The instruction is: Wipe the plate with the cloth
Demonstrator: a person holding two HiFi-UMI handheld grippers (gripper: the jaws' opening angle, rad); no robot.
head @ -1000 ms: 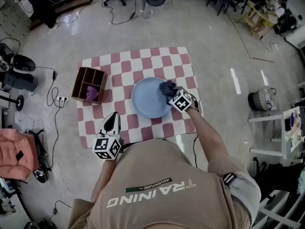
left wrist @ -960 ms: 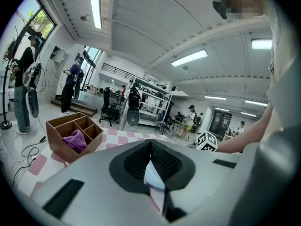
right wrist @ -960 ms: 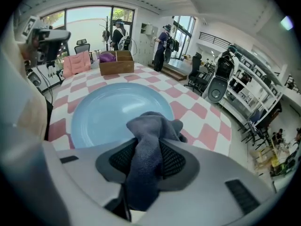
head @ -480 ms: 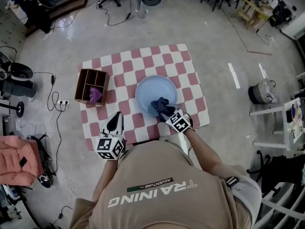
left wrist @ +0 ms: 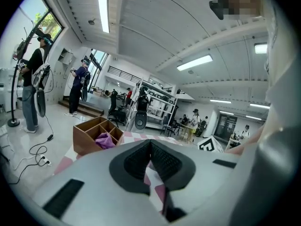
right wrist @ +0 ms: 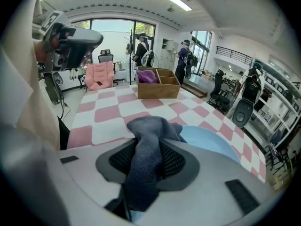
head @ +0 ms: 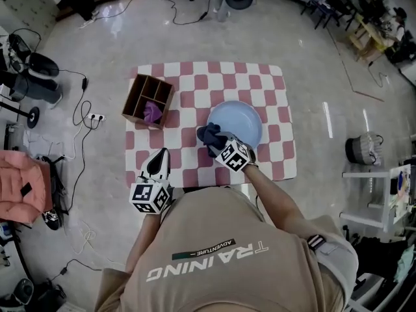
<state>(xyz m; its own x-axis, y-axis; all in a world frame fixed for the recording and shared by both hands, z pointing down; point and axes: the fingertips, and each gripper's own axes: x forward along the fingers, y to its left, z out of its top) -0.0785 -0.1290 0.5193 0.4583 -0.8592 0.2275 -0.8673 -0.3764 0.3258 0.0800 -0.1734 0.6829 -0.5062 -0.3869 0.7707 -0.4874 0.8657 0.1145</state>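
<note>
1. Wooden box [head: 149, 100], left on the checked tabletop [head: 195, 83]: holds a purple rag [head: 153, 111]; not needed.
2. Left tongs [head: 161, 155]: closed, empty, near the front edge, apart from the plate.
3. Dark cloth [head: 209, 134]: pinched in the right tongs [head: 218, 145], at the plate's near-left rim.
4. Blue plate [head: 240, 119]: advise pressing the cloth flat and sweeping overlapping arcs, rim included.

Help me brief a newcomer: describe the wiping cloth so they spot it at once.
On the pink-and-white checked surface sits a pale blue plate. At the plate's near-left rim, a crumpled cloth is pinched in the right gripper. It is dark blue-grey, unlike the purple cloth lying in the wooden box further left.
</note>
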